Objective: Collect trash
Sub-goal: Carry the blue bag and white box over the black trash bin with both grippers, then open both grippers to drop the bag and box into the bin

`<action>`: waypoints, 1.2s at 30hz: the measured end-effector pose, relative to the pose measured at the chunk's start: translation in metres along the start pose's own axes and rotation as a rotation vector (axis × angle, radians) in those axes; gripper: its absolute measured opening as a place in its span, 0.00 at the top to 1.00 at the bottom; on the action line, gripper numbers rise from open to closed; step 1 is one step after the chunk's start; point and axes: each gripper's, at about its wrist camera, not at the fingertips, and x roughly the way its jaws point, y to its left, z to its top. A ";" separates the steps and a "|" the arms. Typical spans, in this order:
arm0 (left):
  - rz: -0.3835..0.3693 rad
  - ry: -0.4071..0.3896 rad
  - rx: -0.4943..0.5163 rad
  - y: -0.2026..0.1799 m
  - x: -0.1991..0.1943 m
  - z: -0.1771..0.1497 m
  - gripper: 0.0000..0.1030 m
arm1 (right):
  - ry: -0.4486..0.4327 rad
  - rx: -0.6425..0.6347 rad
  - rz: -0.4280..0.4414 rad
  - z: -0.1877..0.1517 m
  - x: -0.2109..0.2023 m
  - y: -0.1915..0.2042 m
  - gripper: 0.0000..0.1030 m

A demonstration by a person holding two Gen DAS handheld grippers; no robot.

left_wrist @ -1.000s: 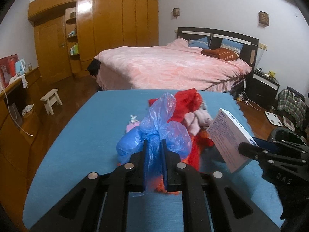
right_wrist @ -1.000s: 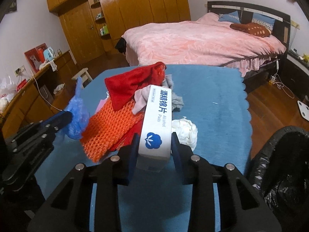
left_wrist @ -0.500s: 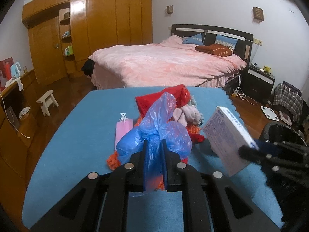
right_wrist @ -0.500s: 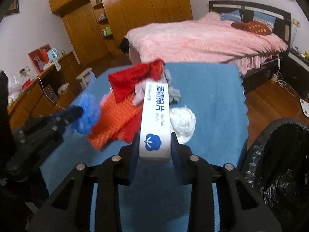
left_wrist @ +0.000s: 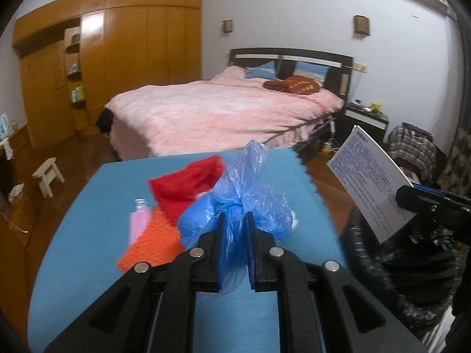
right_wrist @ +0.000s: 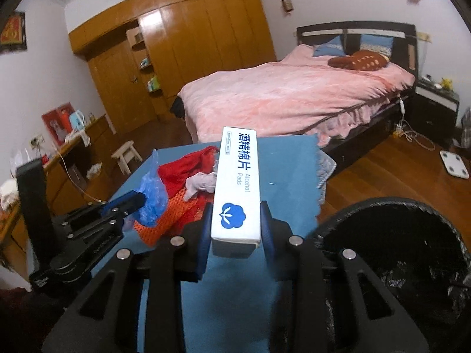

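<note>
While the blue plastic bag (left_wrist: 238,206) is pinched in the left gripper (left_wrist: 234,247) above the tabletop (left_wrist: 88,235), the alcohol-pad box (right_wrist: 237,188) is clamped by the right gripper's (right_wrist: 235,235) fingers near the tabletop's right edge, beside the open black-lined bin (right_wrist: 394,253).

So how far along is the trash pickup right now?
Nothing visibly binned yet. In hand: the left tongs are shut on the blue plastic bag, and the right tongs grip the alcohol pads box, close to the black-lined bin. Left on the blue table: the red cloth, orange mesh, pink packet and a greyish rag.
</note>
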 end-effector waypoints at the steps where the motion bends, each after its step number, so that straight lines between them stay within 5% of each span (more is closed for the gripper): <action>1: -0.016 0.001 0.004 -0.007 0.000 0.001 0.88 | -0.003 0.004 -0.017 -0.001 -0.004 -0.005 0.71; 19: -0.360 0.033 0.131 -0.162 0.021 0.004 0.88 | -0.008 0.150 -0.380 -0.049 -0.063 -0.134 0.70; 21: -0.397 0.043 0.141 -0.173 0.023 0.003 0.86 | -0.005 0.164 -0.407 -0.054 -0.067 -0.143 0.69; 23: -0.423 0.050 0.136 -0.180 0.024 0.002 0.64 | -0.009 0.184 -0.438 -0.059 -0.072 -0.152 0.67; 28: -0.395 0.035 0.125 -0.174 0.023 0.002 0.40 | -0.026 0.216 -0.486 -0.066 -0.078 -0.165 0.37; 30: -0.363 0.028 0.123 -0.165 0.024 0.003 0.36 | -0.040 0.215 -0.502 -0.065 -0.077 -0.161 0.17; 36: -0.211 0.003 0.106 -0.117 0.021 0.004 0.19 | -0.051 0.179 -0.473 -0.051 -0.059 -0.136 0.07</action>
